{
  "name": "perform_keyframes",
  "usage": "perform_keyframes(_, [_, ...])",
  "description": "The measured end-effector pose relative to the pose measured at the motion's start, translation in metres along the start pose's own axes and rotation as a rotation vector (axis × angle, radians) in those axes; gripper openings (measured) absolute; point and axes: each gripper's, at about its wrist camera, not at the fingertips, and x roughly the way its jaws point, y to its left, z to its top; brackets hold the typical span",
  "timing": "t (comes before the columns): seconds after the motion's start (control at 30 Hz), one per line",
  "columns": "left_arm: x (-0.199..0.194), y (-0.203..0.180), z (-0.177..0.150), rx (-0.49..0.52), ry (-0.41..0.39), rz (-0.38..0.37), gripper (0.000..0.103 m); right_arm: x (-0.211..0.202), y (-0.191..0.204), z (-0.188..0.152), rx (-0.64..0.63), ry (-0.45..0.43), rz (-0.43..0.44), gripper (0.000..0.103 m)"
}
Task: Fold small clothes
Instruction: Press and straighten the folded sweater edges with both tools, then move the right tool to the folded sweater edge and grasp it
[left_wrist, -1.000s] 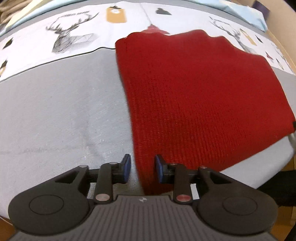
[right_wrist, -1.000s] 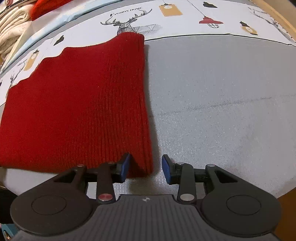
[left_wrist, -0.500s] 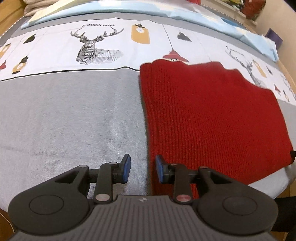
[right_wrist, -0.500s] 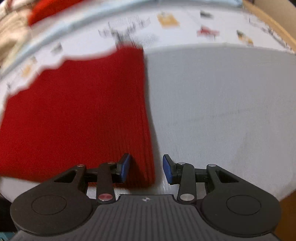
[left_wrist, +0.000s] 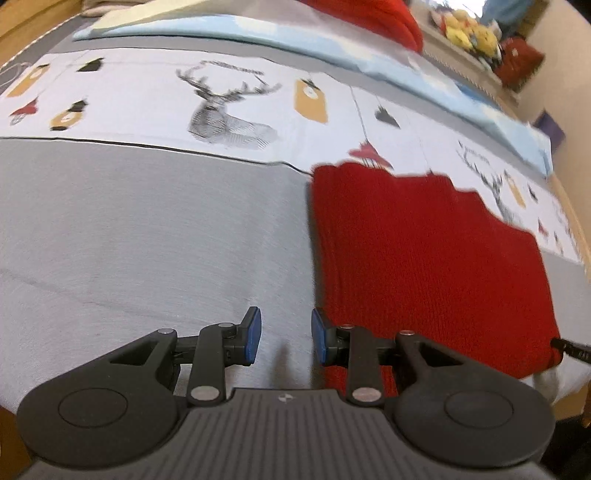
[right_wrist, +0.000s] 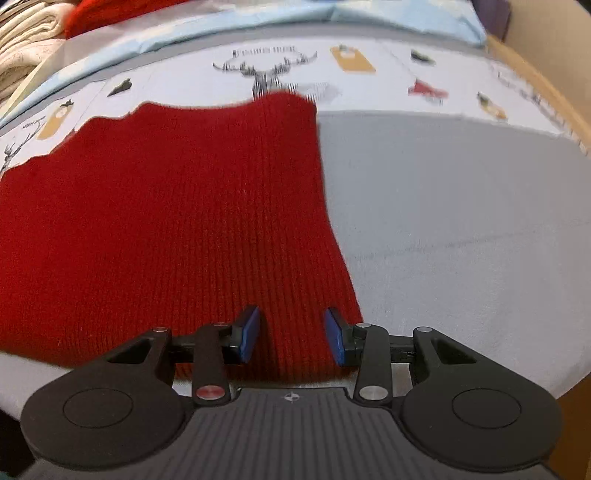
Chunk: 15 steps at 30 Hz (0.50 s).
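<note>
Our left gripper (left_wrist: 284, 340) hangs with fingers parted and empty, the red knit (left_wrist: 424, 258) lying just off its right finger on the bed (left_wrist: 147, 229); our right gripper (right_wrist: 291, 340), equally parted, holds nothing, the knit's near right corner directly under it, so it is nearer.

Both grippers tilted downward, jaws parted and gripping nothing.

The left gripper (left_wrist: 284, 339) points steeply down with its blue pads (left_wrist: 253, 334) standing apart and only empty space between them. The right gripper (right_wrist: 293, 336) is angled down likewise, its blue pads (right_wrist: 249, 334) set slightly wider apart and pressing on nothing.
</note>
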Motion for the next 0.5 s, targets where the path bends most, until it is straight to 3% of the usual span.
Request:
perform_keyframes(0.17, [-0.02, 0.034, 0.003, -0.064, -0.059, 0.029, 0.033, -0.025, 0.029, -0.003, -0.028, -0.168, -0.042, 0.041])
perform_keyframes(0.27, [-0.029, 0.057, 0.004, -0.103, -0.079, 0.047, 0.033, -0.031, 0.054, -0.006, -0.045, -0.23, -0.006, 0.041])
perform_keyframes(0.43, [-0.037, 0.089, -0.001, -0.131, -0.077, 0.075, 0.033, -0.027, 0.112, -0.015, -0.108, -0.238, 0.157, 0.041])
perform_keyframes(0.5, [-0.04, 0.1, -0.007, -0.138, -0.072, 0.087, 0.033, -0.013, 0.132, -0.017, -0.154, -0.185, 0.176, 0.041])
